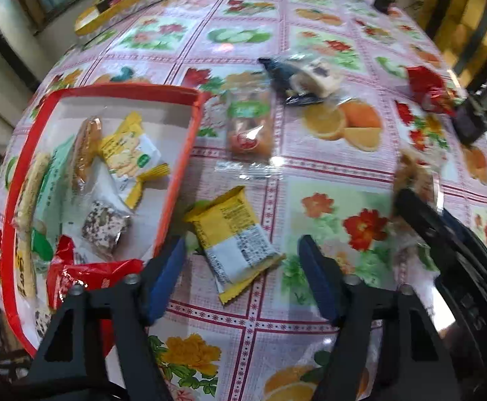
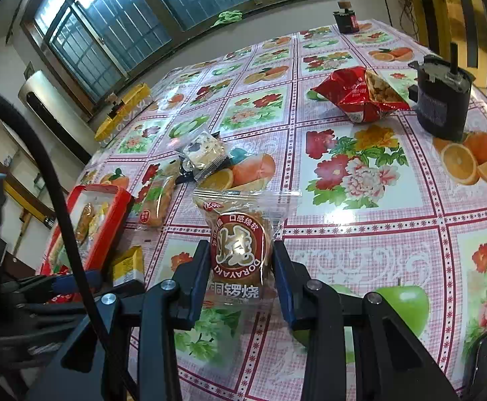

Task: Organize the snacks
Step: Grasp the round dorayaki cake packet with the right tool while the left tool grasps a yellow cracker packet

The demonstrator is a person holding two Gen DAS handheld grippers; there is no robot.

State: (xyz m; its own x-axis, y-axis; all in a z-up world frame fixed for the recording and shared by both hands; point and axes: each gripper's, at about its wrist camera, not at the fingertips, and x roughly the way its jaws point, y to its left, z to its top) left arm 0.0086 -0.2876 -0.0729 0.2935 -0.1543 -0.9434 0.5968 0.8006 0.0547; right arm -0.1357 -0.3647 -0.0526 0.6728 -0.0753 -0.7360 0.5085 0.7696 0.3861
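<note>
Snacks lie scattered on a desk (image 2: 360, 244) covered with a glossy fruit-and-flower patterned plastic cloth. The right tongs (image 2: 241, 264) are closed on one clear-wrapped brown dorayaki cake (image 2: 240, 250), its pack pinched between the two blue pads and held just above the cloth. The left tongs (image 1: 243, 267) stand wide with nothing between them, hovering over one yellow-and-white foil snack packet (image 1: 233, 247) that lies flat on the desk just beside the one red-rimmed shallow cardboard tray (image 1: 180, 167).

Inside the tray several packets are piled: one yellow-and-white cracker pack (image 1: 133, 153), one clear-wrapped golden pastry (image 1: 86, 150), one dark seeded bar in clear wrap (image 1: 105, 230), one green-printed long pack (image 1: 39, 187) and one red foil bag (image 1: 90, 277); others at the near edge are too blurred to count.

Four more snacks rest loose on the desk: one clear-wrapped orange pastry with a green label (image 1: 250, 123), one white-and-dark nougat block in a clear-and-navy wrapper (image 1: 307, 77), and, well apart, one red crinkled snack bag (image 2: 360, 97) beside one black cylindrical device (image 2: 442, 100).
</note>
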